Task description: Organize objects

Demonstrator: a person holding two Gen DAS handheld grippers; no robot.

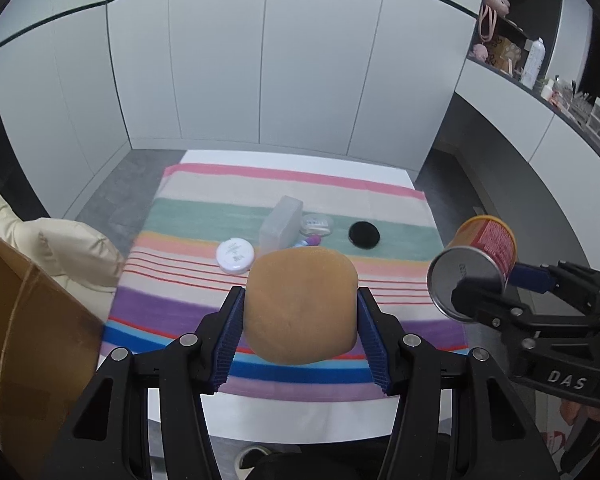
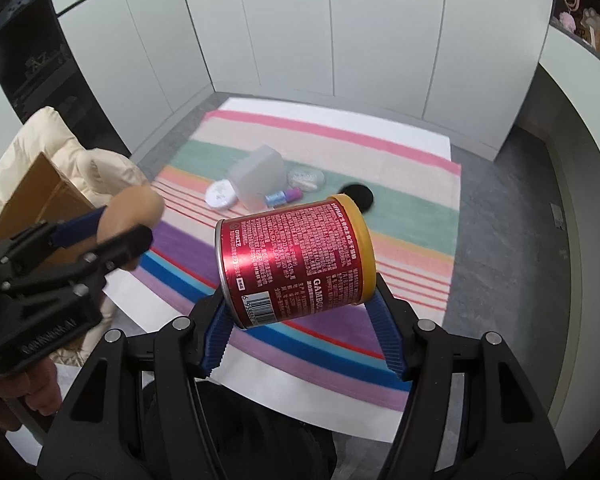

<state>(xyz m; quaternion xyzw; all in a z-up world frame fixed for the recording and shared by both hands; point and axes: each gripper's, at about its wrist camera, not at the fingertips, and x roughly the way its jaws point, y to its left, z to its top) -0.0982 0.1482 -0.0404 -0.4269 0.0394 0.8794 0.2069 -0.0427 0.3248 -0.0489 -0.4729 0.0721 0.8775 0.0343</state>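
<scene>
My left gripper is shut on a tan, rounded soft pad, held in the air above the striped cloth. My right gripper is shut on a red can with a yellow lid, held tilted on its side above the cloth. In the left wrist view the can hangs at the right, its metal bottom facing me. In the right wrist view the tan pad shows at the left between the other gripper's fingers. Both held things are well clear of the table.
On the cloth lie a white round jar, a translucent plastic box, a clear round case, a small blue and purple tube and a black disc. A cardboard box and a cream padded jacket sit at the left.
</scene>
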